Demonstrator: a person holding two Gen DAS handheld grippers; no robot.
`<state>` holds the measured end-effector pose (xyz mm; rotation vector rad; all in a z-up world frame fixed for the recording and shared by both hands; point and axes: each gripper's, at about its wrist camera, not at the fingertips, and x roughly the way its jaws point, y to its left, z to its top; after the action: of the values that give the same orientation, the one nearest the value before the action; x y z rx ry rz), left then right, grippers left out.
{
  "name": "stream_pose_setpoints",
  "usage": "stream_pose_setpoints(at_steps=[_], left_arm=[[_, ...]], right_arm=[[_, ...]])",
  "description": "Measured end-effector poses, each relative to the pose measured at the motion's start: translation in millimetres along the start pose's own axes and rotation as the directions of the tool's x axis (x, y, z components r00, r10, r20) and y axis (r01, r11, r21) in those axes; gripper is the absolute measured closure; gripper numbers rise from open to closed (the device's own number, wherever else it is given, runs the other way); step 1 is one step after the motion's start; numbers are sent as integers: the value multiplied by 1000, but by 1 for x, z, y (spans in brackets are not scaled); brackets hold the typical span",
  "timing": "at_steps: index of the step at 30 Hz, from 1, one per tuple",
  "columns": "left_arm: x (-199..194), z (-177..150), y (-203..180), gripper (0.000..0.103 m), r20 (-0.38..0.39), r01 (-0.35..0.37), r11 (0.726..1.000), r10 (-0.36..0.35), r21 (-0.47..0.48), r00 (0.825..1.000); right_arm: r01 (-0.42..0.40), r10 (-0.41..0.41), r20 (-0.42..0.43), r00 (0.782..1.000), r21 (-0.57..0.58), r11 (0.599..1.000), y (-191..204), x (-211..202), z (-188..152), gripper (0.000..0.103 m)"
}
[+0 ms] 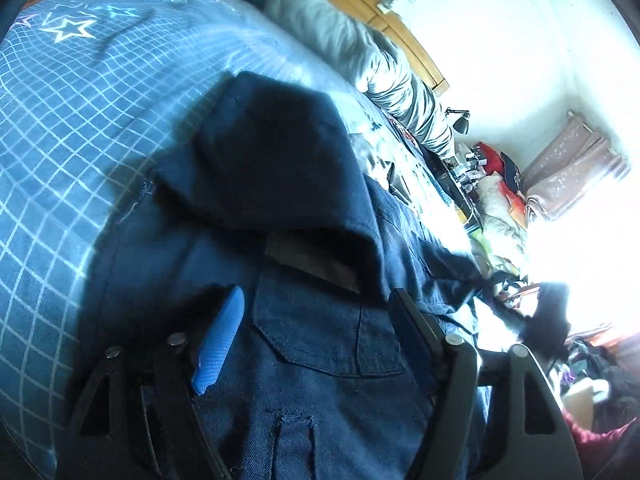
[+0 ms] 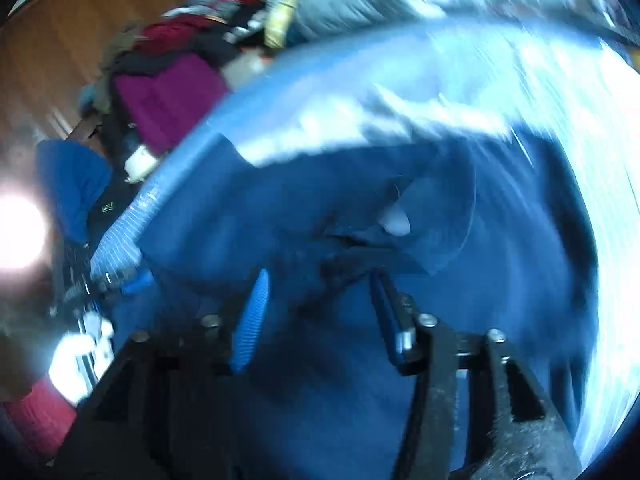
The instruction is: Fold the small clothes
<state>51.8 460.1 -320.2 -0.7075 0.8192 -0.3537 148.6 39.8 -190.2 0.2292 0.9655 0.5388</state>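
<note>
Garment on bed, both grippers open

Left gripper and right gripper hang spread, empty, over navy shorts. Shorts lie on grid-patterned bedspread. Beyond bedspread: grey duvet, wooden headboard, white wall.

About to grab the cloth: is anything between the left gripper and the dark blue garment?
Nothing visible. The left gripper is open right over the dark blue garment on the checked bedspread, its fingers straddling the pocket.
</note>
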Motion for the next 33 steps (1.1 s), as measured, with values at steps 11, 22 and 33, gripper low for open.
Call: stream_pose_setpoints(at_steps=[11, 22, 33], left_arm=[[4, 1, -6, 22, -4, -3, 1000, 3, 11, 1000], [7, 4, -8, 22, -7, -14, 1000, 14, 16, 1000], [13, 7, -7, 20, -8, -18, 1000, 18, 21, 1000]], right_arm=[[-194, 193, 40, 980, 369, 909, -87, 3, 21, 44], [-254, 249, 50, 967, 215, 943, -66, 1, 70, 100], [-184, 172, 73, 982, 238, 954, -117, -17, 43, 100]])
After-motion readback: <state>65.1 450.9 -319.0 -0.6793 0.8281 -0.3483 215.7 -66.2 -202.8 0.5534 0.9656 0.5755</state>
